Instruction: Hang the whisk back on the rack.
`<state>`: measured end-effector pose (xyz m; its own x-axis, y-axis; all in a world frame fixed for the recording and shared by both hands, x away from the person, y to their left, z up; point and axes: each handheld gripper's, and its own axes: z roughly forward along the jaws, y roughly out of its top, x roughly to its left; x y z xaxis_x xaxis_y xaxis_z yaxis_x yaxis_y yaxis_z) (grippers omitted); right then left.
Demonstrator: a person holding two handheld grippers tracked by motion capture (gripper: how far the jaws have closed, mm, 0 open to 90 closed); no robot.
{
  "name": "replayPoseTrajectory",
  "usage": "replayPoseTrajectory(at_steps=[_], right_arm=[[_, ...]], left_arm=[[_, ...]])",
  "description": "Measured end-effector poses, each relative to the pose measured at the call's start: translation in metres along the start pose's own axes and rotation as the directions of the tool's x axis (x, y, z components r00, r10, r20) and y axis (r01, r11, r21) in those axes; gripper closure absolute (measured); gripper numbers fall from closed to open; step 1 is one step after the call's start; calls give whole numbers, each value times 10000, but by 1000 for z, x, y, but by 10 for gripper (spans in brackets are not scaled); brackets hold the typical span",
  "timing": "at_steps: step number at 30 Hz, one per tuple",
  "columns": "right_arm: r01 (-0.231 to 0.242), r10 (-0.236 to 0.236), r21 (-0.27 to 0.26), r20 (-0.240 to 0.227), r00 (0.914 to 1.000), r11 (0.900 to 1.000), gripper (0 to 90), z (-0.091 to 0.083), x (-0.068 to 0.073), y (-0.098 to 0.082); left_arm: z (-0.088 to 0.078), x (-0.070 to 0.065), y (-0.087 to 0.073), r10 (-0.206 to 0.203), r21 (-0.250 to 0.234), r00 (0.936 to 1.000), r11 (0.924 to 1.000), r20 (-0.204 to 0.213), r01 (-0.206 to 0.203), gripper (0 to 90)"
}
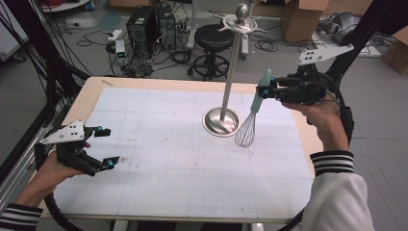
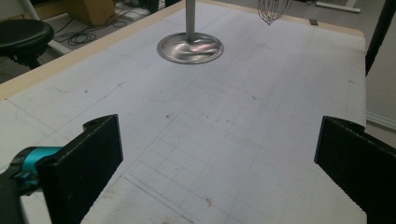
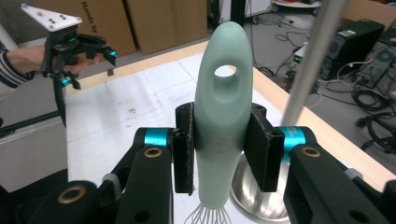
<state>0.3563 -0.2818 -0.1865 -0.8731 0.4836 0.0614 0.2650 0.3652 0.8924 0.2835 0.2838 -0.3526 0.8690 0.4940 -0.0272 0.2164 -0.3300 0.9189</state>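
Note:
A whisk (image 1: 254, 108) with a mint-green handle and wire head hangs upright over the table's right side, just right of a metal stand (image 1: 230, 72). My right gripper (image 1: 266, 91) is shut on the handle (image 3: 222, 107), pads pressing both sides below its hanging hole. The wires (image 2: 274, 9) hover above the mat. The stand has a round shiny base (image 1: 221, 121), a tall pole (image 3: 310, 60) and hooks at the top. My left gripper (image 1: 107, 147) is open and holds nothing, low over the mat's left edge, its jaws wide apart (image 2: 219, 158). It also appears far off as the left gripper (image 3: 65, 56).
A white gridded mat (image 1: 183, 159) covers the wooden table (image 1: 91, 89). Beyond the far edge stand a black stool (image 1: 213, 38), computer towers (image 1: 149, 24), cables and cardboard boxes (image 1: 300, 17). Black frame posts (image 1: 29, 43) rise at the left and right.

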Motion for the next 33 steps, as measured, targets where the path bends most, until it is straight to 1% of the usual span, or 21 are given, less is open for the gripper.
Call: replayPoseTrajectory(at_steps=[1, 2, 3, 4, 7, 11, 12, 13, 16, 17, 20, 26, 29, 30, 32, 33], right_arm=[[-63, 63, 67, 12, 10000, 10000, 663, -2, -2, 1], [3, -4, 46, 60, 10000, 10000, 663, -3, -5, 2], [-97, 96, 122, 71, 9999, 9999, 663, -4, -6, 4], [-19, 18, 122, 117, 9999, 9999, 663, -5, -10, 5], [-11, 9, 247, 90, 10000, 9997, 663, -7, -14, 10], [54, -61, 341, 207, 9998, 9994, 663, -8, -23, 17], [-13, 2, 440, 243, 9997, 9990, 663, -9, -25, 18], [30, -42, 441, 273, 9996, 9990, 663, -9, -27, 20], [-29, 16, 470, 288, 9996, 9989, 663, -10, -34, 24], [-6, -7, 442, 296, 9996, 9990, 663, -10, -36, 25], [24, -42, 501, 347, 9994, 9987, 663, -12, -41, 31], [159, -181, 617, 345, 9992, 9980, 663, -11, -49, 41], [247, -275, 702, 400, 9988, 9972, 663, -11, -56, 46], [184, -215, 762, 405, 9989, 9969, 663, -11, -56, 48], [330, -362, 774, 397, 9986, 9965, 663, -11, -60, 52], [313, -347, 797, 417, 9985, 9963, 663, -11, -60, 54]], left_arm=[[0, 0, 0, 3, 2, 10000, 10000, -18, -3, 17], [0, 0, -1, 39, 32, 10000, 10000, -14, -39, 17], [0, 0, -1, 24, 66, 10000, 10000, -33, -23, 17], [0, -1, -1, 1, 42, 10000, 10000, -50, -1, 17], [0, -1, -1, 35, 24, 10000, 10000, 7, -35, 17], [-2, -1, -1, -27, 2, 10000, 10000, -25, 27, 17], [-3, -1, -1, -94, -21, 10000, 10000, -23, 94, 17], [-3, -1, -1, -102, -2, 9999, 9999, 29, 102, 17], [-4, -1, -3, -327, -89, 9994, 9994, 83, 328, 17], [-3, -1, -4, -293, -44, 9996, 9996, 18, 293, 17], [-4, -2, -6, -400, -132, 9992, 9991, -28, 400, 17], [-5, -3, -8, -387, -43, 9992, 9992, -30, 387, 17], [-7, -3, -8, -467, -64, 9989, 9989, -67, 466, 17], [-8, -2, -8, -498, -58, 9987, 9987, -73, 498, 17], [-7, -2, -9, -505, -37, 9987, 9987, -94, 505, 17], [-7, -2, -9, -507, -33, 9987, 9987, -90, 507, 17]])
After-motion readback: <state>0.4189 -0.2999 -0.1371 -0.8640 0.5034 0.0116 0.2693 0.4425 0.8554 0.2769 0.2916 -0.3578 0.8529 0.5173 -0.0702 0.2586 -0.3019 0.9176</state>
